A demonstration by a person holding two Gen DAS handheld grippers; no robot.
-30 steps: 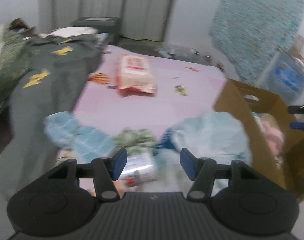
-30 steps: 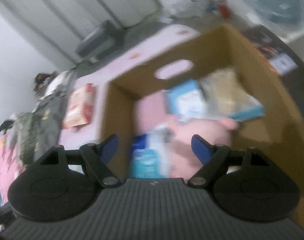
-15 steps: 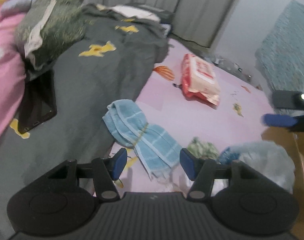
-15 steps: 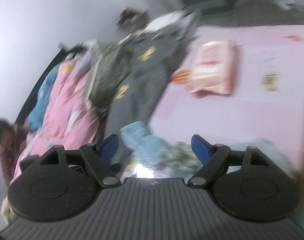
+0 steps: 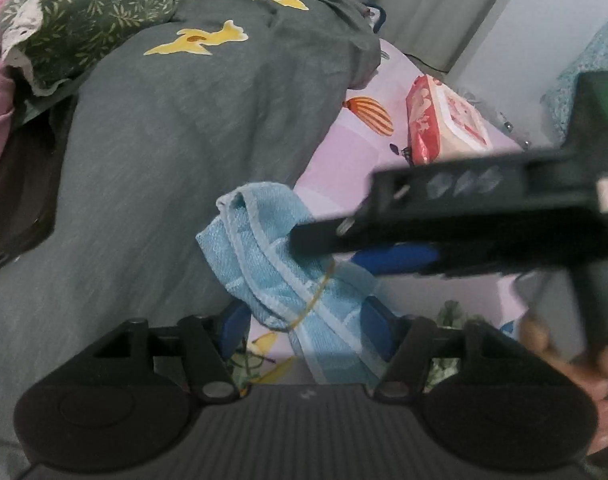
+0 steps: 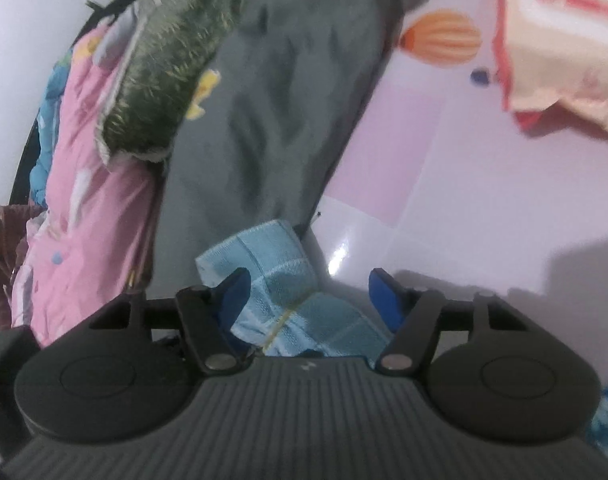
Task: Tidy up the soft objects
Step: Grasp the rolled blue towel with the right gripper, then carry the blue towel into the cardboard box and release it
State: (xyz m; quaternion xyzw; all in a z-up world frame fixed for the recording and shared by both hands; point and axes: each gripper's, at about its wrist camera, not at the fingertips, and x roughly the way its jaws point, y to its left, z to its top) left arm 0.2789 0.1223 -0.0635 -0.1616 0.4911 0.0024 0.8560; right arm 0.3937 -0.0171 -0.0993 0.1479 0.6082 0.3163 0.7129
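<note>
A rolled light blue towel [image 5: 264,256] tied with a yellow rubber band lies on the pink bed sheet at the edge of a grey blanket. It also shows in the right wrist view [image 6: 276,280]. My left gripper [image 5: 304,328] is open, its blue fingers on either side of the towel's near end. My right gripper [image 6: 310,296] is open, its fingers on either side of the towel's middle. The right gripper's body [image 5: 484,216] reaches in from the right over the towel in the left wrist view.
A grey blanket [image 5: 184,140] with yellow shapes covers the left of the bed. A green leafy pillow [image 5: 76,12] lies at the far left. A red and white soft pack [image 5: 444,120] lies on the pink sheet [image 6: 484,200] beyond the towel. Pink bedding [image 6: 84,160] is at the left.
Both grippers have come in close over the blue towel. The right gripper has swung away from the cardboard box and now straddles the towel. Both stay open.
</note>
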